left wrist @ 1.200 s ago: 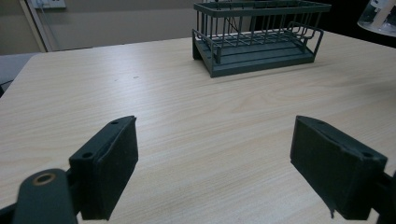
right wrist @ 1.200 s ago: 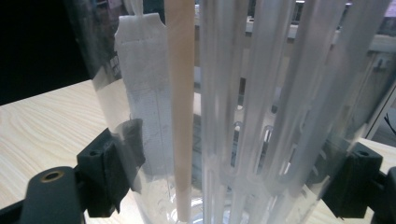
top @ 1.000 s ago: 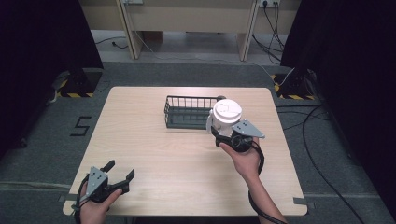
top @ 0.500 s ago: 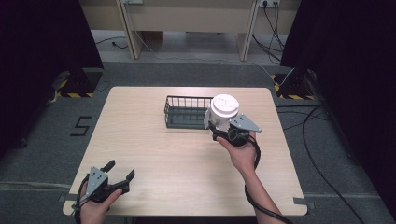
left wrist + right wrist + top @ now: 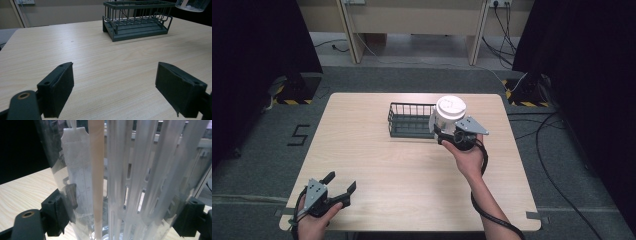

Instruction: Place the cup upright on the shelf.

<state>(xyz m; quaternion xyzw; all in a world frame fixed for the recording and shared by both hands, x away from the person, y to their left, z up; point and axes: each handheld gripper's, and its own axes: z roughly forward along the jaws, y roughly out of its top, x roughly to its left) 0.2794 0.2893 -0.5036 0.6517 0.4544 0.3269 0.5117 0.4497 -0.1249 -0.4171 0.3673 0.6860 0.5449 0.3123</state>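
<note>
A clear round container (image 5: 449,113) with a white lid hangs above the table by the right end of a dark wire basket (image 5: 409,120). My right gripper (image 5: 443,129) is shut on it from the near side. In the right gripper view the container (image 5: 130,182) stands between both jaws, with white slotted strips and a beige stick inside. My left gripper (image 5: 340,181) rests open at the table's front left corner, nothing between its jaws. From the left gripper (image 5: 122,92) the basket (image 5: 137,22) is far ahead and the container's bottom (image 5: 191,5) hangs at the upper right.
The light wooden table (image 5: 412,170) stands on grey carpet. A pale desk frame (image 5: 412,30) with cables is behind it. Dark curtains flank both sides. A cable trails from my right gripper along the forearm.
My right gripper has carried the container a little left and farther toward the basket's right end. The left gripper has stayed still.
</note>
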